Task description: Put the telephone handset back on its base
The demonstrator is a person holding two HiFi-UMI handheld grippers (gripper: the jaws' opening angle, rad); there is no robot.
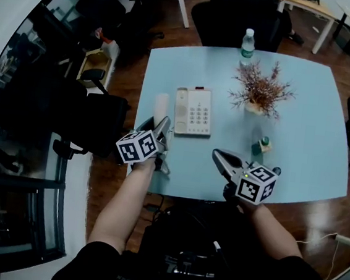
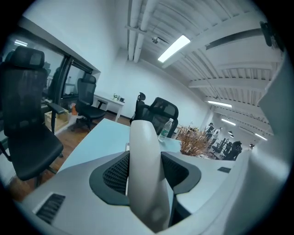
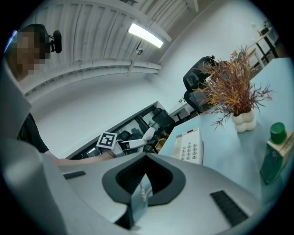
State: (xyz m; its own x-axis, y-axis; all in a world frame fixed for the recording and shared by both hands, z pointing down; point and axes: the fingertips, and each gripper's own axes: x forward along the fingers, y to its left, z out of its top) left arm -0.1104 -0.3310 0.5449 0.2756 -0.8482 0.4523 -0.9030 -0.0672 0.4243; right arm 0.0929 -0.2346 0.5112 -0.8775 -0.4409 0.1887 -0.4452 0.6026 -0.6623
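The left gripper [image 1: 162,127] is pinching the white handset [image 1: 161,105] between its jaws and holding it upright over the near left part of the light blue table [image 1: 301,118], just left of the base [image 1: 193,111] and apart from it. The base is lying flat near the middle of the table with its cradle side towards the handset and its keypad facing up. The right gripper [image 1: 221,157] is hovering over the near edge with its jaws pressed together and nothing clearly between them. Farther back, a water bottle [image 1: 247,46] is standing near the far edge, a dried plant [image 1: 261,88] in a white vase is sitting just in front of it, and a small green-capped bottle [image 1: 263,144] is standing nearer the right gripper. Black office chairs [image 1: 238,15] are ringing the table on a dark wooden floor [image 1: 108,179], and a ceiling lamp [image 2: 173,48] is glowing overhead.
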